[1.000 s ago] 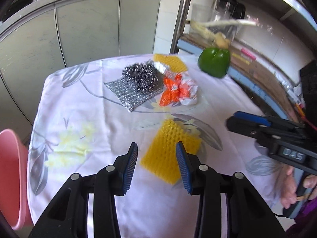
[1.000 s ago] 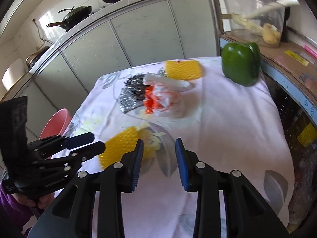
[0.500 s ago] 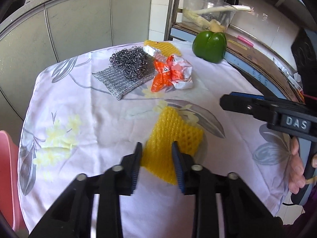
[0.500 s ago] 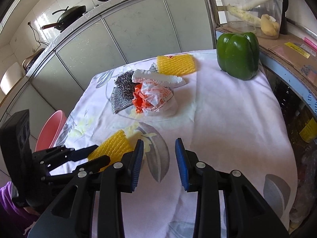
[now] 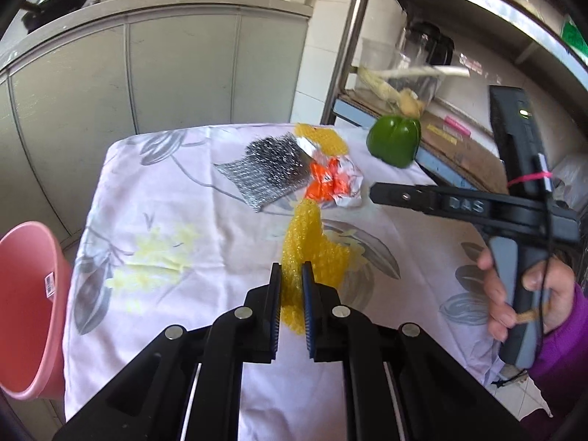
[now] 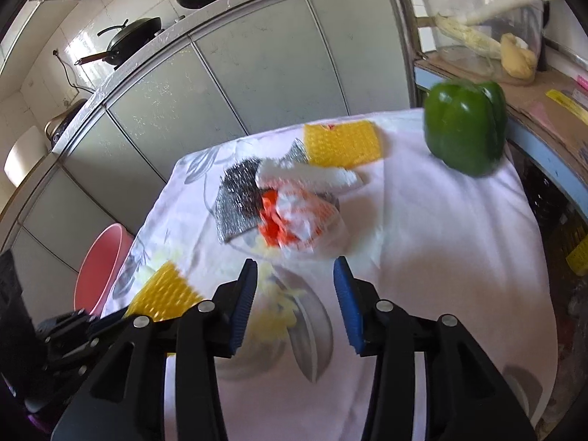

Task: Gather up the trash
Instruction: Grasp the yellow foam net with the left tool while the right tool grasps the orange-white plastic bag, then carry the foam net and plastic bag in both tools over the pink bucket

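My left gripper is shut on a yellow foam net and holds it lifted over the table's near part; the net also shows in the right wrist view. My right gripper is open and empty, just short of a crumpled orange and white wrapper, which also shows in the left wrist view. A second yellow foam net lies at the table's far side. A pink bin stands at the table's left edge.
A steel scourer on a silver cloth lies beside the wrapper. A green pepper sits at the far right of the table. Grey cabinets stand behind; a shelf with a clear tub is on the right.
My left gripper has closed on the near yellow net and raised it off the cloth. My right gripper has moved forward toward the orange wrapper, still open.
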The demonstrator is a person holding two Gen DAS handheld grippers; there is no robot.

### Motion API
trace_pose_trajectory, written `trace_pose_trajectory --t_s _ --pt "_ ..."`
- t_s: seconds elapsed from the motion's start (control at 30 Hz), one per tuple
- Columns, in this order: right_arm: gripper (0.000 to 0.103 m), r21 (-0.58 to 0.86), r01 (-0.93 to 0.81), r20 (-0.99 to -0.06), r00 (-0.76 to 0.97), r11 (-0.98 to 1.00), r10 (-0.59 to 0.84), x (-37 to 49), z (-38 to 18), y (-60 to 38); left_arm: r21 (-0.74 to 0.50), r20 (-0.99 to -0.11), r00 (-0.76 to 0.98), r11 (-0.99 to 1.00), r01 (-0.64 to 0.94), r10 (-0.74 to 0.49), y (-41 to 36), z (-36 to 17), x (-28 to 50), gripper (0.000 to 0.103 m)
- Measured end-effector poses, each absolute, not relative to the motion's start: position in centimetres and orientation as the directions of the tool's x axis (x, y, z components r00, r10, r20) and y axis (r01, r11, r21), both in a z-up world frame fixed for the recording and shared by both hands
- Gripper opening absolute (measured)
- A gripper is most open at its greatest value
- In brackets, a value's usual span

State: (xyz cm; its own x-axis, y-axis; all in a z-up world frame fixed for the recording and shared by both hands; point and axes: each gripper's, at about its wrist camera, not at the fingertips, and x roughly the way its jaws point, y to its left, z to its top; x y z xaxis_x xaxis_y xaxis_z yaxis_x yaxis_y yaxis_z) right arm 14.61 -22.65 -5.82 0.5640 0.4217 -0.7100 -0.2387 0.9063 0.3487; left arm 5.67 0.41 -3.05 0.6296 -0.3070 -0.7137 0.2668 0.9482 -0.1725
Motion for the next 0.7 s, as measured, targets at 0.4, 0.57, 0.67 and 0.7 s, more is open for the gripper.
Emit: trace_pose_trajectory --t_s 0.4,0.57,0.67,0.7 --pt "0.054 0.221 -0.254 -0.766 0.553 0.942 0.328 19.7 -6.5 -19.5 -0.224 -0.721 0.623 0.954 0.202 -0.301 2.8 -3.3 5.7 0.010" --pt "0.058 0.199 -0.259 -0.780 0.542 0.945 0.313 20.2 -7.4 -18.9 -0.236 -0.724 0.620 0.953 0.191 -0.303 3.1 -3.6 5.9 0.010" --pt "0.059 0.185 -0.262 -0.780 0.547 0.947 0.304 19.8 -7.5 -19.0 -0.241 -0.722 0.622 0.953 0.185 -0.303 3.4 -3.7 6.0 0.010" --pt "0.058 0.178 -0.266 -0.783 0.545 0.947 0.300 19.8 -7.6 -19.0 -0.243 -0.721 0.623 0.953 0.182 -0.303 3.5 -3.6 6.0 0.010"
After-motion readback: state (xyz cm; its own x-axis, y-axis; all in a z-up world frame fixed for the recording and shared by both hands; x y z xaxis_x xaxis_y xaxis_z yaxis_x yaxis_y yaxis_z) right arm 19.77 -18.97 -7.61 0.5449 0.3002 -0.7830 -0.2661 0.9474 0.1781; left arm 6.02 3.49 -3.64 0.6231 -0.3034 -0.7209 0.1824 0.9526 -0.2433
